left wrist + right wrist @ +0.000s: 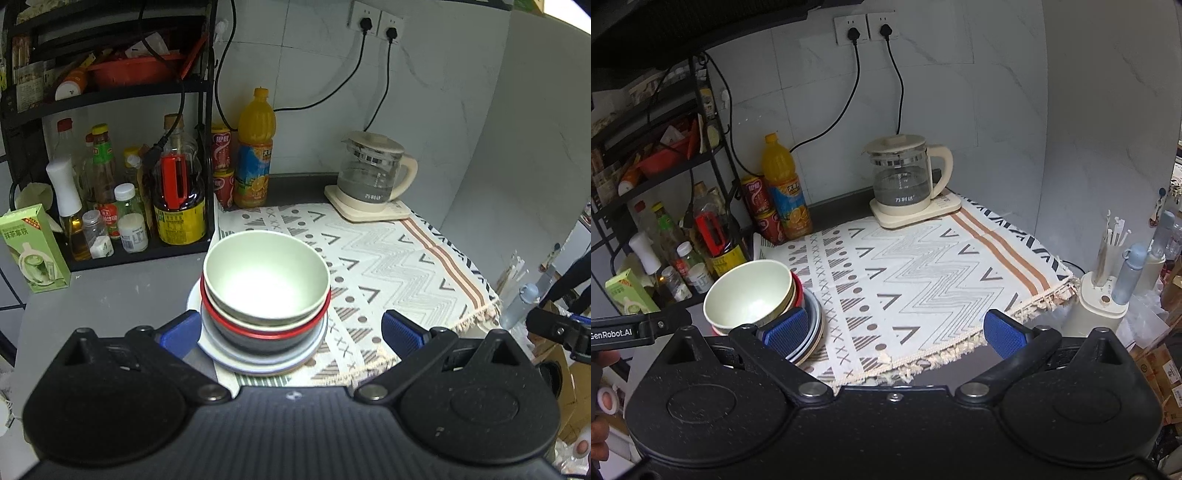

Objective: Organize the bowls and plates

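**Dishes already stacked at the mat's left edge; both grippers wait open**

The dishes stand as one pile. A pale green bowl (266, 275) sits on top, nested in a dark bowl with a red rim (264, 328), and these rest on the plates (258, 360) below. From the right wrist view the plates look like more than one, with bluish rims, but I cannot count them surely. The pile is at the near left of the patterned mat (388, 254), partly over its left edge, where the grey counter (122, 291) begins. Just behind it on the left is the black rack (207, 110) with sauce bottles; the orange juice bottle (256, 147) and the glass kettle (373, 170) stand farther back.

The left gripper (291, 330) hangs just near the pile with its blue pads spread wide, one on each side of the stack, and it pinches nothing. I cannot tell if the left pad touches the plate rim. The right gripper (899, 330) is also spread wide and empty, over the near edge of the mat, with its left pad in front of the plates.

My judgement is that the nesting step is finished or almost finished, because no loose dish is seen on the mat. If the pile must go to another place, the next move calls for a hold low on the plates from both sides, not on the top bowl, since the nested bowls could slide. The rest of the mat is free for this.
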